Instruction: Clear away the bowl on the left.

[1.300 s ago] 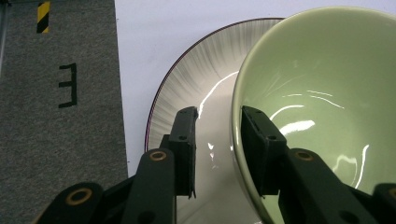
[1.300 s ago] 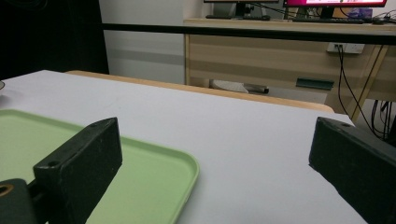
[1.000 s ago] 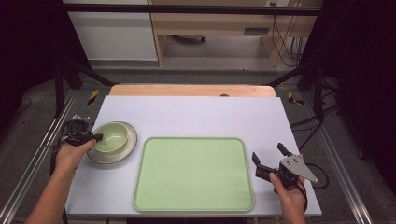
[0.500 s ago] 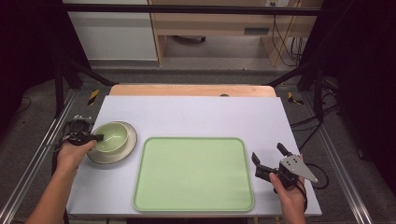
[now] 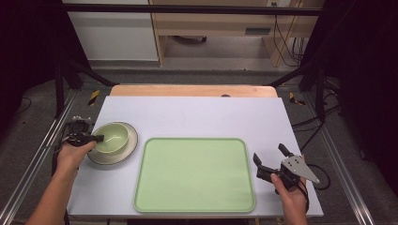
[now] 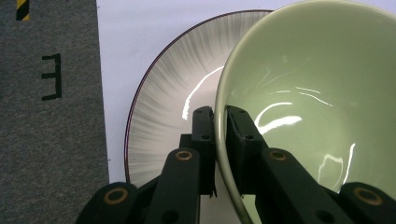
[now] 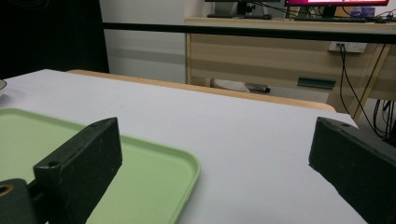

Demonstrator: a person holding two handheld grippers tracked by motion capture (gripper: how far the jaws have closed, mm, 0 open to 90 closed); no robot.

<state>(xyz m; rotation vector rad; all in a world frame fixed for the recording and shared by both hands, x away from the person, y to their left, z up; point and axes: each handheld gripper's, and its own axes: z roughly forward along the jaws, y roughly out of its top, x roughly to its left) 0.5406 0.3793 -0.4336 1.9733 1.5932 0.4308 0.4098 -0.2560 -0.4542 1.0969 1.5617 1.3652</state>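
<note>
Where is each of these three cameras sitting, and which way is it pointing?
High view: above the table, looking forward and down; both forearms, left tool, right tool.
Left gripper view: rides the left tool, facing the green bowl whose rim it pinches, over the plate.
Right gripper view: rides the open right tool, looking low across the table.
Shared: the green tray.

One black mark is being shown on the grey floor mat [image 6: 51, 116], to the left of the left gripper [image 6: 220, 123] in the left gripper view; it is being read as a capital E turned backwards, or a 3; a yellow-and-black striped tape [image 6: 22, 9] is being seen above it, bearing no wording.
</note>
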